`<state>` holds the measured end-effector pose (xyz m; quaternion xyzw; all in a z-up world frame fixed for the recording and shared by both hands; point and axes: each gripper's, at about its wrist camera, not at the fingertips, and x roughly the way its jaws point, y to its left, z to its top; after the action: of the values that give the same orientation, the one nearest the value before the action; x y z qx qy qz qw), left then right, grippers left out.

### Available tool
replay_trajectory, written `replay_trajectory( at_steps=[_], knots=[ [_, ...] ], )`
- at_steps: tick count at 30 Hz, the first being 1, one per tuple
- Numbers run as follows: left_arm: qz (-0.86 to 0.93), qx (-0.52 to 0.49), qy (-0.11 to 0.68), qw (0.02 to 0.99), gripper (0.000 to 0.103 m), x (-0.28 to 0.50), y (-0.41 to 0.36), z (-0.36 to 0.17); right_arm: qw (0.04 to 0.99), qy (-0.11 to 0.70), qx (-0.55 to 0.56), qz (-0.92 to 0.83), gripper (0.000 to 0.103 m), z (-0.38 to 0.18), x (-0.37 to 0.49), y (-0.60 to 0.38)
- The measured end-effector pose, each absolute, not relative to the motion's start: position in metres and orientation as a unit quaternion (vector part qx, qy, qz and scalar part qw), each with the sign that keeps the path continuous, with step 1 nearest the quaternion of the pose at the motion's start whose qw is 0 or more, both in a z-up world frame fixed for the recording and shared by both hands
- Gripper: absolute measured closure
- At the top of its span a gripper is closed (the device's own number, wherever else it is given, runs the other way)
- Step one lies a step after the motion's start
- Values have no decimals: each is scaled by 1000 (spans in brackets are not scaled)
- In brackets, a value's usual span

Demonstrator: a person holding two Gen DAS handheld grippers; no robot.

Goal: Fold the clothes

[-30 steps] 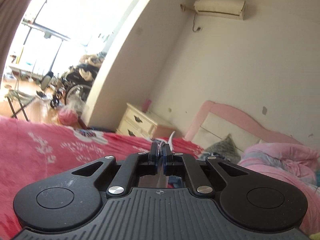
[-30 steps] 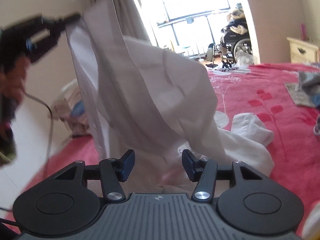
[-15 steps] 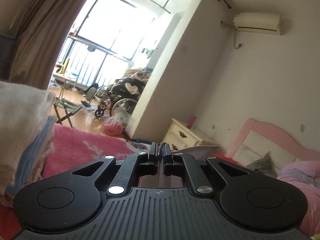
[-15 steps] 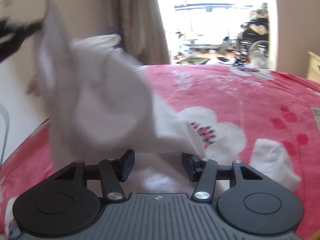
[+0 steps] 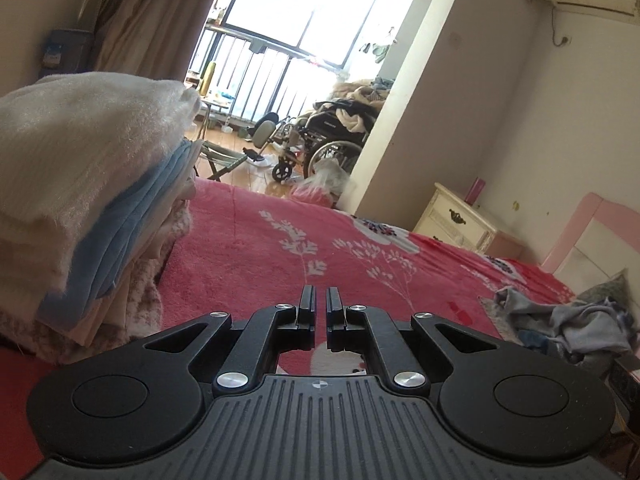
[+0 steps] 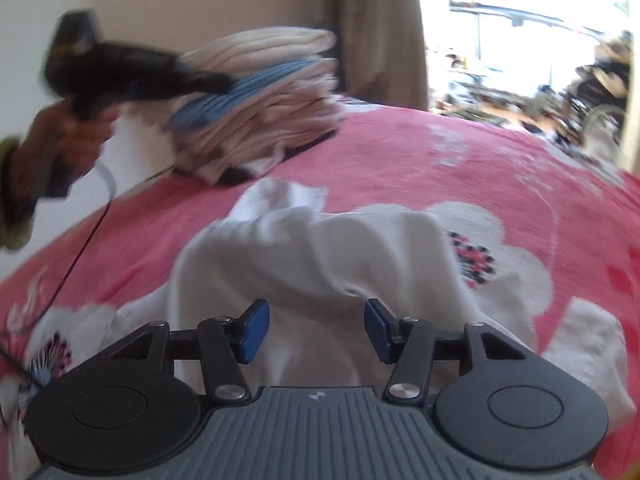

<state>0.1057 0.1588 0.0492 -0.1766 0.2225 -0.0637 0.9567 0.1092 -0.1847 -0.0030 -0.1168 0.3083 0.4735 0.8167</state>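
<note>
A white garment (image 6: 320, 252) lies crumpled on the red flowered bedspread (image 6: 400, 160). My right gripper (image 6: 316, 328) hovers just over its near edge, blue pads wide apart and open, with cloth beneath them but not pinched. In the left wrist view my left gripper (image 5: 320, 308) is shut with nothing between its fingers, low over the bedspread (image 5: 280, 248). In the right wrist view the left gripper (image 6: 216, 80) is a dark blur held by a hand (image 6: 60, 136), in front of a stack of folded clothes (image 6: 272, 120). That stack (image 5: 80, 184) is close on the left in the left wrist view.
A loose pile of grey clothes (image 5: 560, 320) lies at the right of the bed by a pink headboard (image 5: 592, 232). A cream nightstand (image 5: 456, 220) and a wheelchair (image 5: 324, 148) stand beyond the bed. A thin cable (image 6: 80, 248) trails across the bedspread.
The white garment, earlier hanging from the raised left gripper, now lies on the bed. The left gripper has sunk and swung toward the folded stack, empty. The right gripper stays open.
</note>
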Motion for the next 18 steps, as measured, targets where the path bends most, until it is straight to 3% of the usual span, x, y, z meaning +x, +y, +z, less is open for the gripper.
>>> replay_trajectory(
  at_steps=[5, 8, 10, 11, 12, 14, 18],
  knots=[
    [-66, -156, 238, 956, 100, 111, 157, 34, 826, 266, -116, 484, 48, 4, 115, -165],
    [-69, -149, 260, 952, 99, 113, 157, 21, 821, 286, -83, 488, 48, 0, 132, -161],
    [-74, -128, 277, 949, 98, 114, 155, 13, 812, 303, -73, 494, 58, -2, 133, -159],
    [-75, -114, 285, 949, 97, 114, 154, 8, 809, 309, -71, 495, 73, -2, 131, -159],
    [-75, -100, 293, 948, 92, 114, 153, 3, 808, 312, -70, 495, 88, -2, 128, -160],
    [-71, -77, 309, 945, 81, 116, 153, -8, 817, 302, -68, 486, 101, 6, 118, -166],
    [-72, -56, 337, 937, 67, 125, 156, -27, 834, 278, -65, 472, 101, 26, 97, -179]
  ],
)
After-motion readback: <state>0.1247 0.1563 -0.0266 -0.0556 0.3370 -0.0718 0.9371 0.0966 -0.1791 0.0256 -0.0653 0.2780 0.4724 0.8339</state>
